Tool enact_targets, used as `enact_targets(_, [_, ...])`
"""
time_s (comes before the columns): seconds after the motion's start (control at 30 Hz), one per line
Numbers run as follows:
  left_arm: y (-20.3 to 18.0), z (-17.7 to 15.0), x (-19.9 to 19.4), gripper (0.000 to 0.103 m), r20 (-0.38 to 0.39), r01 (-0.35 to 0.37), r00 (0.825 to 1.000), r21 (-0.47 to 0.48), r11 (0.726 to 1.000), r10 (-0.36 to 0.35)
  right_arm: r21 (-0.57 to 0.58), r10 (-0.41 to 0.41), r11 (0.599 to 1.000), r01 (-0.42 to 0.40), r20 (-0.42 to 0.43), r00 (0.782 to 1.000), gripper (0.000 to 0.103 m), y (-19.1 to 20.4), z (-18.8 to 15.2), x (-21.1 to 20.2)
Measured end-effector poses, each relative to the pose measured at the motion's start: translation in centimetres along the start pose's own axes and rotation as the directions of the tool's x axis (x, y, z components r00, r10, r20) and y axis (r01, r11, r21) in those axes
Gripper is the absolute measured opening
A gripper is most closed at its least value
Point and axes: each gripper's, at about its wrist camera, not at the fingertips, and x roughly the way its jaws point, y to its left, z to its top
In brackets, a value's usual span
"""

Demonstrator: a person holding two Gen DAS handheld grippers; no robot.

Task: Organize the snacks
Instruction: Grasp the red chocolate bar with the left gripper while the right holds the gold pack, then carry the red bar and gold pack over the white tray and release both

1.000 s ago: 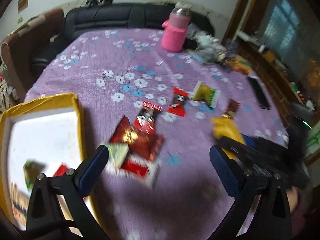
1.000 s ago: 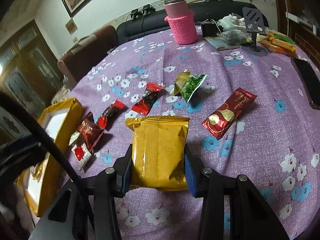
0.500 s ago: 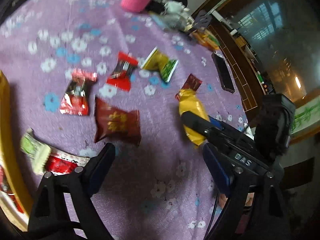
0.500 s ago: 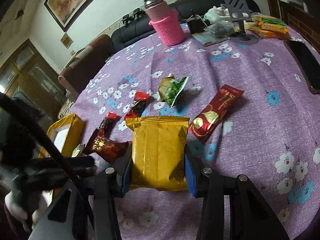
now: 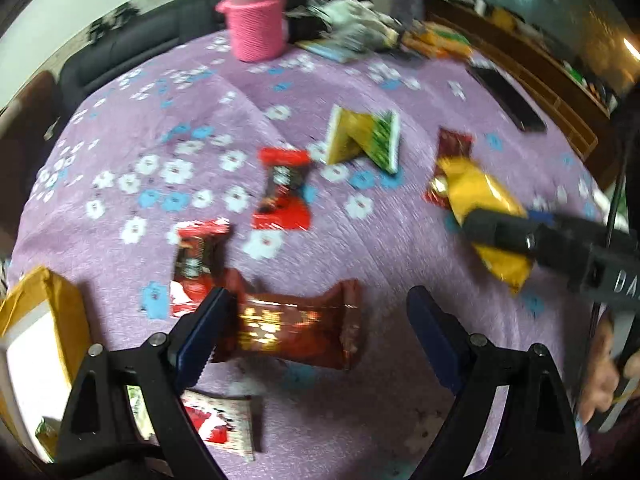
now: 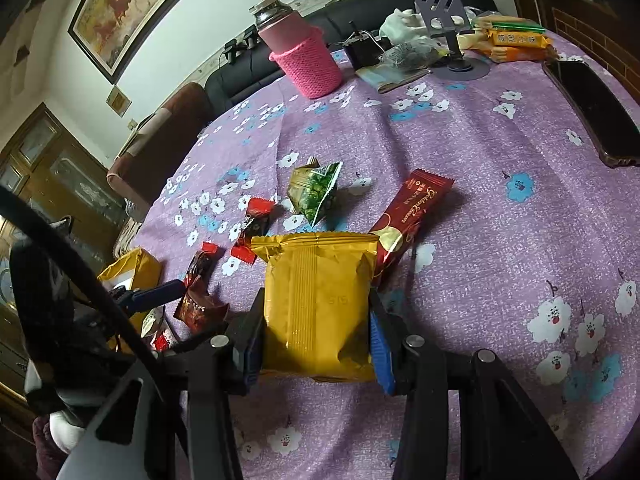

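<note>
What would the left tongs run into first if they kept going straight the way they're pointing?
Most likely the dark red snack packet lying between the open left tongs, touching their left finger; depth is uncertain.

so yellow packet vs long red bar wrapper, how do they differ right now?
The yellow packet is wide, plain gold and clamped in the right gripper, off the table. The long red bar wrapper is narrow, printed with gold script and lies flat on the purple tablecloth. Both are sealed foil snacks.

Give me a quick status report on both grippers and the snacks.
Right gripper shut on yellow packet. Left gripper open around dark red packet, not clamped. Yellow box at left; nothing blocking.
</note>
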Motion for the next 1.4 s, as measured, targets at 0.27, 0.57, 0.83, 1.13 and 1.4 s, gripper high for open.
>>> enact_targets(0.27, [-0.4, -0.6, 0.5, 0.038, -0.031, -0.048, 0.998, 0.019, 0.999, 0.049, -0.012, -0.013, 1.000, 0.012, -0.007, 1.000, 0.044, 0.1, -0.2, 0.2])
enact_targets(0.57, [-0.4, -1.8, -2.5, 0.033, 0.057, -0.003, 0.998, -0.046, 0.999, 0.005, -0.037, -0.024, 0.999, 0.024, 0.005, 1.000, 0.044, 0.5, -0.2, 0.2])
enact_targets(0.83, [0.3, -4.5, -7.1, 0.033, 0.163, 0.073, 0.985, -0.144, 0.987, -0.050, -0.105, 0.012, 0.994, -0.008, 0.038, 0.999, 0.044, 1.9, -0.3, -0.1])
enact_targets(1.13, [6.0, -10.1, -13.8, 0.033, 0.260, 0.025, 0.963, -0.332, 0.943, 0.066, -0.210, 0.058, 0.977, -0.034, 0.109, 0.992, 0.044, 4.6, -1.0, -1.0])
enact_targets(1.4, [12.9, -14.2, -16.1, 0.033, 0.210, -0.053, 0.963, -0.461, 0.886, 0.167, -0.291, 0.138, 0.951, -0.107, 0.086, 0.987, 0.044, 11.5, -1.9, -1.9])
